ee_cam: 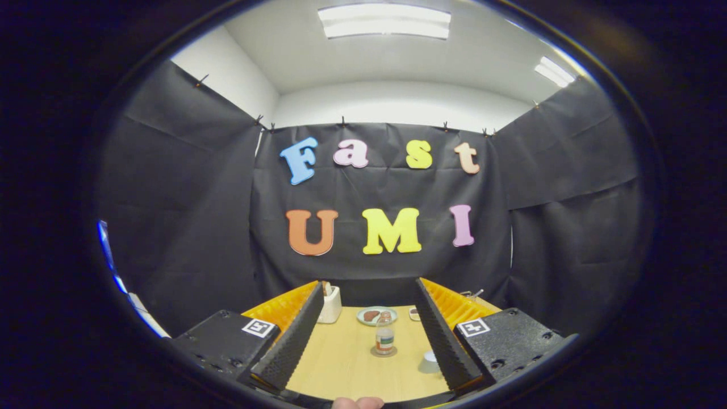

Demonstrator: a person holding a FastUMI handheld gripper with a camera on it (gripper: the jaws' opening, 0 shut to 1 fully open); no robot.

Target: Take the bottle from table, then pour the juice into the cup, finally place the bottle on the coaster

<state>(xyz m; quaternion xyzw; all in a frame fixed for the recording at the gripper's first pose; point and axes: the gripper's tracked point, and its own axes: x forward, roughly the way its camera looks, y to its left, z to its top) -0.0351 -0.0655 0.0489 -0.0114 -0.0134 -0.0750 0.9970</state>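
gripper [363, 341]: fingers spread wide, nothing between the pads, held above the near table edge
bottle [384, 334]: upright mid-table, ahead between the fingers, apart from both; seems to sit on a round coaster [384, 352]
cup [430, 359]: just beside the right finger, partly hidden
plate [375, 316]: beyond the bottle, near the far edge
white holder [330, 304]: far left corner
table [341, 363]: bare wood around the bottle
fingertip [358, 403]: at near edge

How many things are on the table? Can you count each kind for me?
Bottle: 1
Coaster, under the bottle: 1
Cup, by one tool finger: 1
Plate beyond the bottle: 1
White holder: 1
Total: 5
The tool is open, the bottle ahead between its fingers.
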